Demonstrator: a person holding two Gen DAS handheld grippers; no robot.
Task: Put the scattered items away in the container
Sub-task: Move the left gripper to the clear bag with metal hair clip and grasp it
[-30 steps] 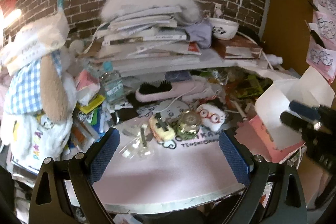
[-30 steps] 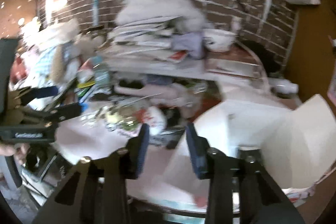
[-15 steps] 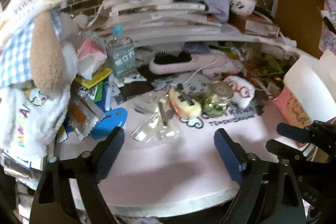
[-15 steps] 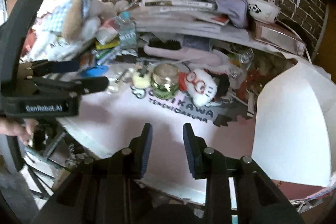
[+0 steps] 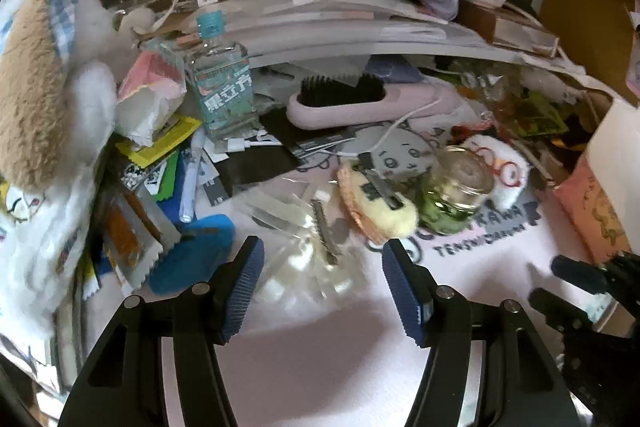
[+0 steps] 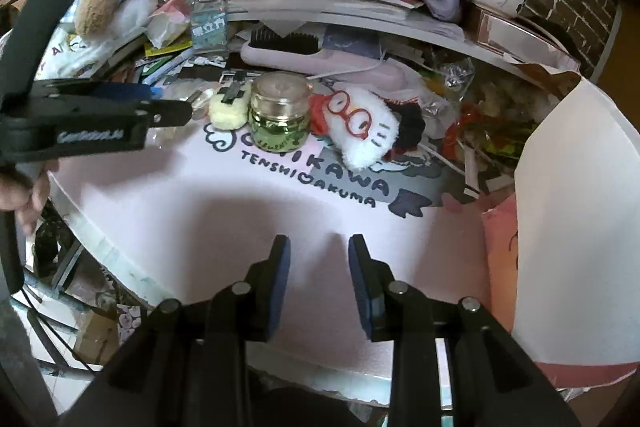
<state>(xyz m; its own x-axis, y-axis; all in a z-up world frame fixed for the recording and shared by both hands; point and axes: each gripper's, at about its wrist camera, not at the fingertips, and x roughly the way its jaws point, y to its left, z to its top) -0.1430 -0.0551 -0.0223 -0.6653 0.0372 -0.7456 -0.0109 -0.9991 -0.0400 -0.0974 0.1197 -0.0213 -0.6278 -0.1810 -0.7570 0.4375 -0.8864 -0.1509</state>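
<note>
approaching: the clear plastic packet (image 5: 308, 251) with a metal hair clip (image 5: 325, 237) is framed between the left gripper (image 5: 322, 287) fingers; nothing is gripped yet
left fingers: spread wide, empty, held low over the pink mat (image 5: 320, 355)
right fingers: the right gripper (image 6: 316, 279) is parted by a narrow gap, nothing is held, and it hangs above bare mat near the front edge
targets: the packet lies flat on the mat, just beside the yellow fluffy clip (image 5: 380, 207); the glass jar (image 6: 280, 115) stands upright next to it, with the white plush with red glasses (image 6: 360, 127) touching the jar's far side
container: the white box (image 6: 576, 235) is set at the right end of the mat, well apart from the packet; its inside is not shown
step judged: first pick, left side, packet
grip advice: the packet is thin and slippery, so the pads are best lowered until they touch the mat, then closed across the stiff metal clip rather than the loose film
clearance: the yellow clip sits close to the right pad; a slight shift left is advised so only the packet is caught
risk: film may slide out or crumple; the jar could be nudged if the approach drifts right
blue object (image 5: 192, 255): lies just left of the left pad, to be avoided
</note>
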